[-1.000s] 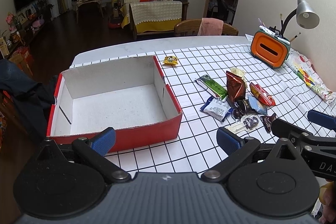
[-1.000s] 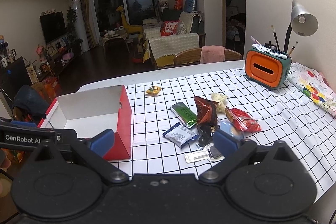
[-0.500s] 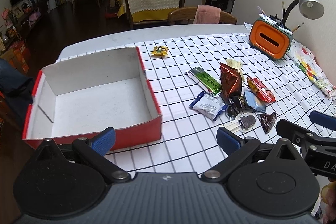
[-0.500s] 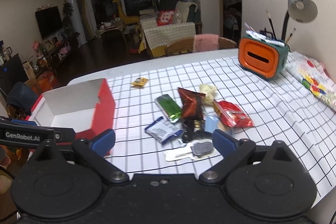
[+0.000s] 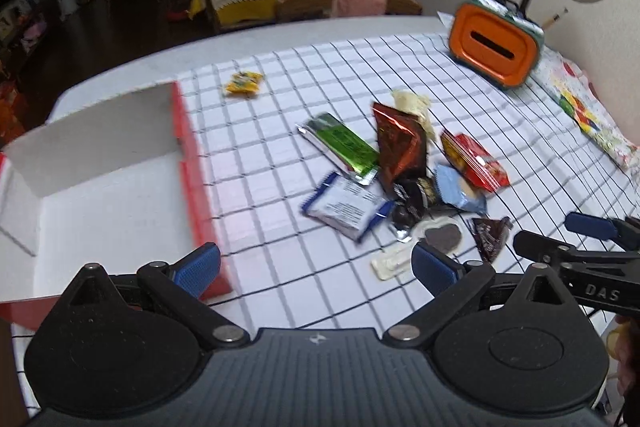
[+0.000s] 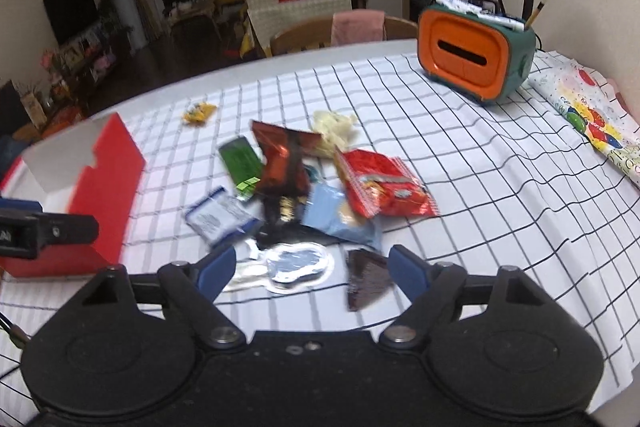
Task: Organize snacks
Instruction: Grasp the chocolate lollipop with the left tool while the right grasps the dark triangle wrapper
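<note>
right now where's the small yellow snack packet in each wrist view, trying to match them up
Left wrist: the small yellow snack packet lies alone on the checked cloth, upper left of centre, beyond the snack pile and just right of the red box.
Right wrist: the packet sits upper left, blurred, behind the pile, right of the box.
Shared landmark: the orange tissue holder at the far right.

Glossy foil snack wrappers [image 6: 382, 185], matt cardboard box [image 5: 100, 187], wrinkled gridded tablecloth [image 6: 480, 167]
</note>
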`<state>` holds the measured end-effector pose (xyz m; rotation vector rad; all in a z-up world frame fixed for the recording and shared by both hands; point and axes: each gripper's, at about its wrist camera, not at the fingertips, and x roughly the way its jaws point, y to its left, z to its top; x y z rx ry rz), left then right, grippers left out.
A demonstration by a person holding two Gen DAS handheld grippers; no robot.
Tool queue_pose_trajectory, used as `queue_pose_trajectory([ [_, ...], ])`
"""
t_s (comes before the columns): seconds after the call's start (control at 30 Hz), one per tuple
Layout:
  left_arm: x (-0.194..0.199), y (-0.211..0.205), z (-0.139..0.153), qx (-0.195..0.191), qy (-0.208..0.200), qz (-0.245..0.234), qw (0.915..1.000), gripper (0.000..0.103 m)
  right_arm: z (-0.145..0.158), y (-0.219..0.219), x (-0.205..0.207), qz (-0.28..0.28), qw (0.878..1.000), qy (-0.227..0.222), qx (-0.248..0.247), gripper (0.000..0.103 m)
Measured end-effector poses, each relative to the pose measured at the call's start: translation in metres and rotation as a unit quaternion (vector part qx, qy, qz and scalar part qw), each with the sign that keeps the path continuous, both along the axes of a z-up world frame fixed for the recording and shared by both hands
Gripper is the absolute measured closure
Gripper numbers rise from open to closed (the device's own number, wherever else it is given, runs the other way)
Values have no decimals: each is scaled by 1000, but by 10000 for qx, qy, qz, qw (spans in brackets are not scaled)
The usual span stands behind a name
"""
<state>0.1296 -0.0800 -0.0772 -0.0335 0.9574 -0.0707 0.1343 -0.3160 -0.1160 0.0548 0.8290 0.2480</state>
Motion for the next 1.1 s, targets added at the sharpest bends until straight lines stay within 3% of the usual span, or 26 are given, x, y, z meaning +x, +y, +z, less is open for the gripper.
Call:
queue_pose_trajectory([
  [0.2,21,-36,-30,175,155,-734,9970,3,-33,-16,25,361,9984,293,-309,27],
  [0.53,48,-82,-64,497,272,-1765,9827,11,-77,-25,56,285,9966,662,-393,33],
  [0.73,70,-94,-81,474,521,-1989,9775,23,-86,-29,64,309,9962,737,-346,42],
  [0.87,80,-101,-90,347,696,-2172,9730,23,-88,-34,65,358,9963,741,-235,45],
  [0.97,85,-107,-97,307,811,-2241,9707,24,-88,-38,64,385,9963,749,-180,52],
  [1.1,92,-116,-106,323,942,-2270,9688,35,-87,-46,62,375,9967,713,-127,56],
])
